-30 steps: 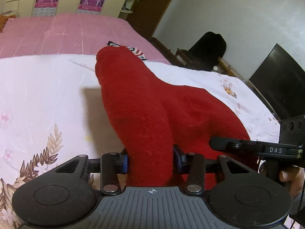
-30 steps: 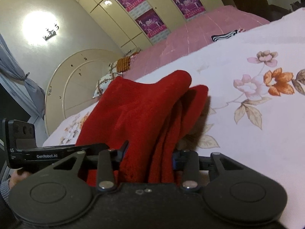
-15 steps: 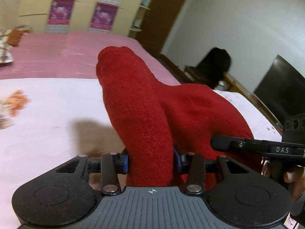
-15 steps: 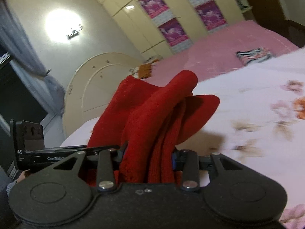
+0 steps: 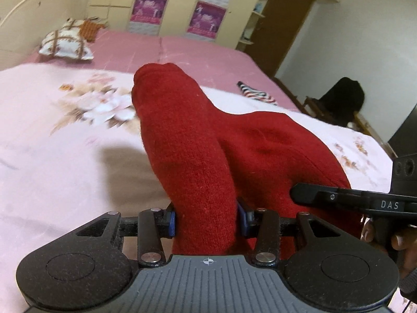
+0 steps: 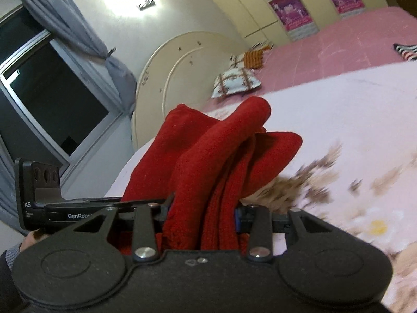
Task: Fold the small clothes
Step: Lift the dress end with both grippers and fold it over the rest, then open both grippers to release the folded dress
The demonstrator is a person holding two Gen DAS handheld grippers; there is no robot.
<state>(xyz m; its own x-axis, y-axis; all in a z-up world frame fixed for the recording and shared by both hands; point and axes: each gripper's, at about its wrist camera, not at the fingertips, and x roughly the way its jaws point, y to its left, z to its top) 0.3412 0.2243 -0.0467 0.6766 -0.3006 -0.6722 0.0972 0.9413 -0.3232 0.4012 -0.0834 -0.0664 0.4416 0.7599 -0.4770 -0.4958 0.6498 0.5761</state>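
Observation:
A folded red knitted garment [image 5: 208,161] is held up above the floral bed sheet [image 5: 52,140]. My left gripper [image 5: 206,220] is shut on one bunched edge of it. My right gripper [image 6: 200,215] is shut on the other edge, where several red layers [image 6: 224,156] stick up between the fingers. The right gripper's body [image 5: 365,200] shows at the right of the left wrist view, and the left gripper's body [image 6: 52,208] shows at the left of the right wrist view. The blue pads are mostly covered by cloth.
A striped folded garment [image 5: 256,94] lies on the pink cover [image 5: 182,52] further up the bed. A patterned pillow [image 5: 65,45] leans at the round headboard [image 6: 182,60]. A wardrobe with posters [image 5: 182,5], a dark chair [image 5: 338,101] and a window [image 6: 39,99] surround the bed.
Both grippers have swung left with the red garment still held between them, so the headboard, pillow and window have come into view. Both grips are unchanged.

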